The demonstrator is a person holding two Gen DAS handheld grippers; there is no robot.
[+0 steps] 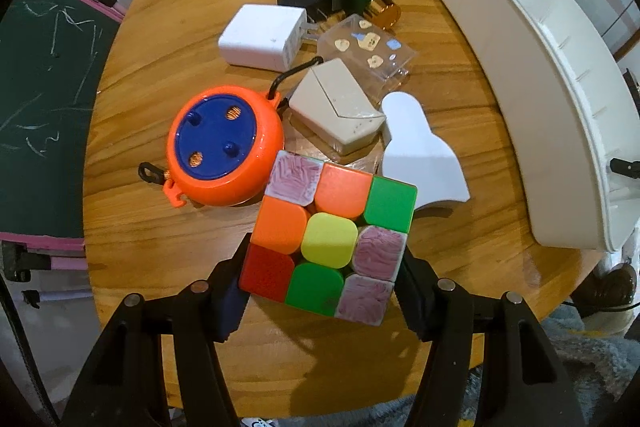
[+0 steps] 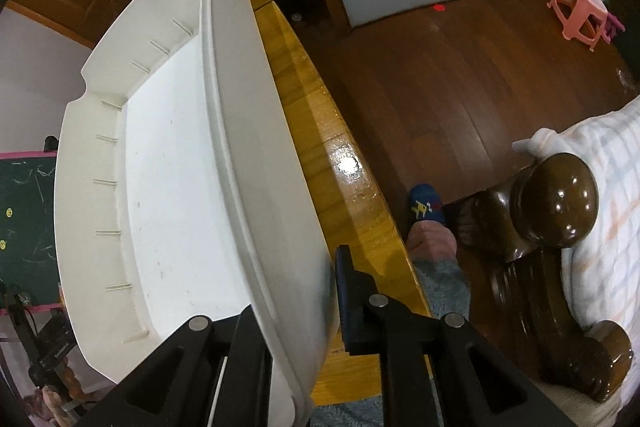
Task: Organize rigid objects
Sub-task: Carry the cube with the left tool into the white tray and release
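Puzzle cube (image 1: pixel 330 241), scrambled and multicoloured, sat between the left gripper (image 1: pixel 320 291) fingers, whose pads pressed its two opposite sides just above the round wooden table (image 1: pixel 160 239). White plastic bin (image 1: pixel 532 99) lay to the cube's right, well apart from it across bare tabletop, so the left hand was the one placed to carry it there. Right gripper (image 2: pixel 304 311) had its jaws clamped on the bin's near wall, holding the rim.

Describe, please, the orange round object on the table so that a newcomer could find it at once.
Start at the wooden table and find the puzzle cube near its front edge. The orange round object lies just behind it and to the left. Only it has a blue disc face and a black cord.
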